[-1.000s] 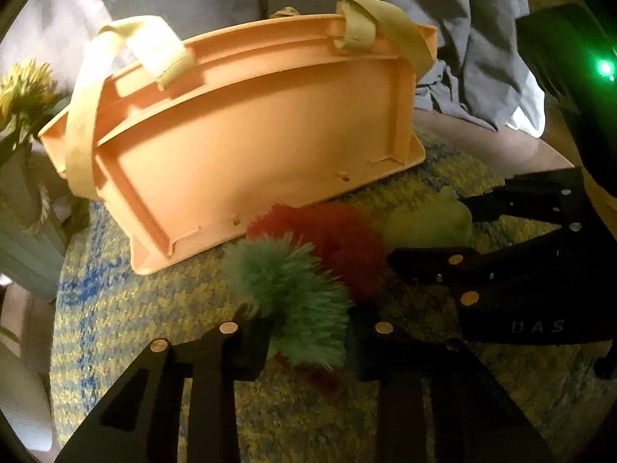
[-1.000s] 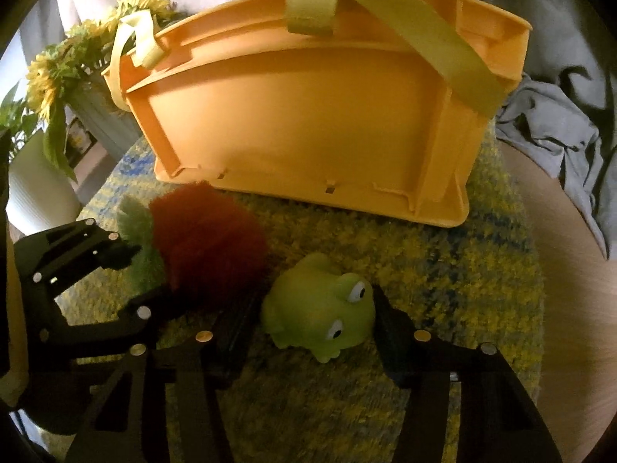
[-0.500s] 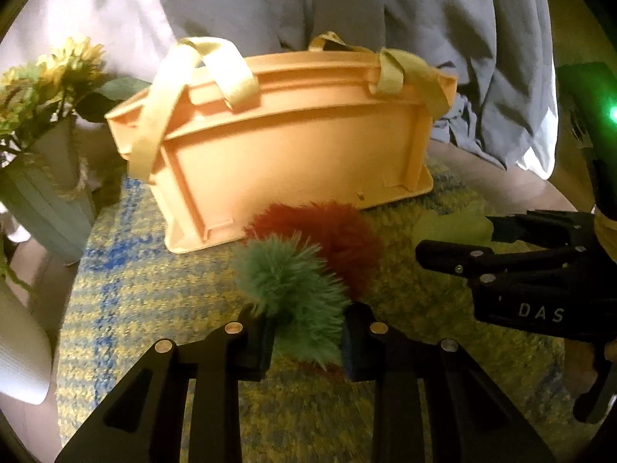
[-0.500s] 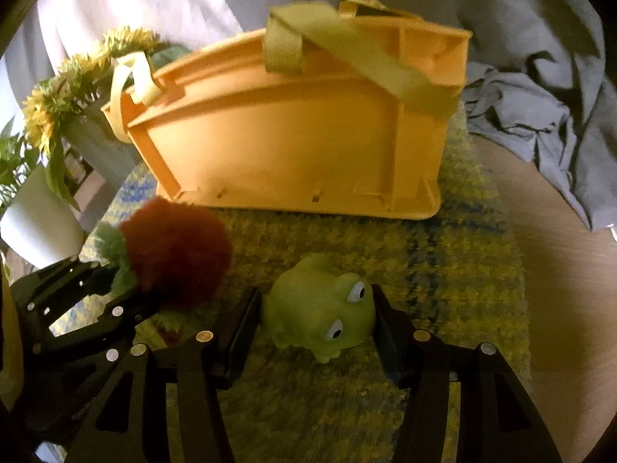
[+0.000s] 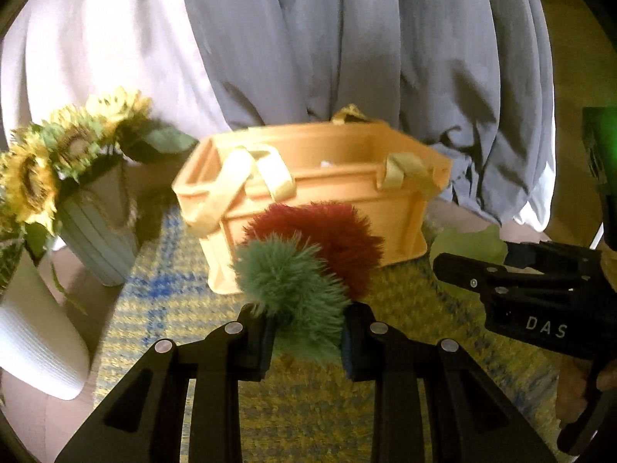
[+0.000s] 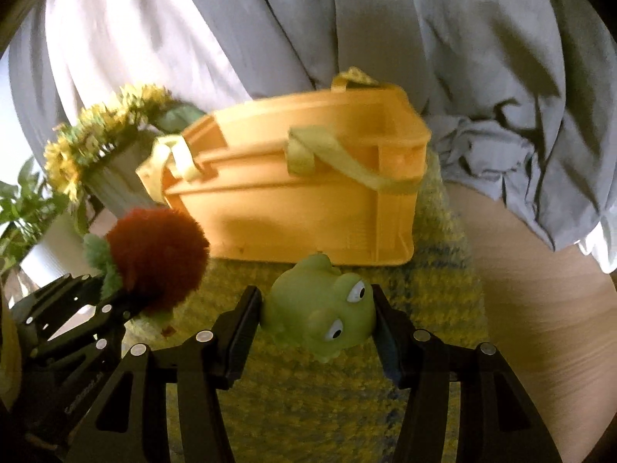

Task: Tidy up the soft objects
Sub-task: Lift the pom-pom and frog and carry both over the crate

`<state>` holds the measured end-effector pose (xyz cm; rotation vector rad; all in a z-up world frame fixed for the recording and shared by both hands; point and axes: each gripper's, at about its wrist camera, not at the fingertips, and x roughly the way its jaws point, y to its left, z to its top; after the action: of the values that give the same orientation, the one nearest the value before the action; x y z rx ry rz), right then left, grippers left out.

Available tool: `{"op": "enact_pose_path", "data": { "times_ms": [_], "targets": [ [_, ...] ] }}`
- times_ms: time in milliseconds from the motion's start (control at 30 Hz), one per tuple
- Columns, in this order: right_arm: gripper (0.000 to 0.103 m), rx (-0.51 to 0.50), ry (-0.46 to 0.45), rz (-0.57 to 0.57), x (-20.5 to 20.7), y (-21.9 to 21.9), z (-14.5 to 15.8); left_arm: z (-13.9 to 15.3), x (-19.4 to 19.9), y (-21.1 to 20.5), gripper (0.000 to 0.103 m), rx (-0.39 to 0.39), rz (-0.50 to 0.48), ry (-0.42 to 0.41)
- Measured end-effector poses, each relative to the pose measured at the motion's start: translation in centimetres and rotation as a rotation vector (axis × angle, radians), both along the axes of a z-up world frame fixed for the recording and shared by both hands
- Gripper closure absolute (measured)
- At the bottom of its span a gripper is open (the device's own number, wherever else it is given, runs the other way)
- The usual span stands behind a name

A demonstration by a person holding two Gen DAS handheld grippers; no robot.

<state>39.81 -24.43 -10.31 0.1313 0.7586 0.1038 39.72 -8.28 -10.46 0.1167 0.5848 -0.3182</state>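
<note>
My left gripper (image 5: 306, 337) is shut on a fluffy toy with a green part (image 5: 289, 289) and a red part (image 5: 331, 239), held above the mat. It also shows in the right wrist view (image 6: 154, 247). My right gripper (image 6: 318, 322) is shut on a green rubber frog (image 6: 322, 305), also lifted; the frog shows at the right of the left wrist view (image 5: 468, 245). An orange basket (image 5: 327, 189) with pale yellow strap handles stands open-topped behind both toys, and shows in the right wrist view (image 6: 293, 200).
A yellow and blue woven mat (image 5: 166, 301) covers a round wooden table (image 6: 540, 289). A vase of sunflowers (image 5: 96, 231) and a white pot (image 5: 34, 343) stand at the left. Grey curtains (image 5: 347, 38) hang behind the basket.
Both grippers have risen with their toys and pulled back from the basket. Its open top now shows, where before only its side was in view.
</note>
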Motion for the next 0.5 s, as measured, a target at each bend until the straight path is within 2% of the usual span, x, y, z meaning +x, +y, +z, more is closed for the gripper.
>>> {"op": "enact_pose_path", "data": {
  "times_ms": [500],
  "targets": [
    [0.047,0.012,-0.164,-0.019,-2.8,0.2,6.4,6.3,-3.3,1.0,0.075,-0.052,0.016,-0.164]
  ]
}}
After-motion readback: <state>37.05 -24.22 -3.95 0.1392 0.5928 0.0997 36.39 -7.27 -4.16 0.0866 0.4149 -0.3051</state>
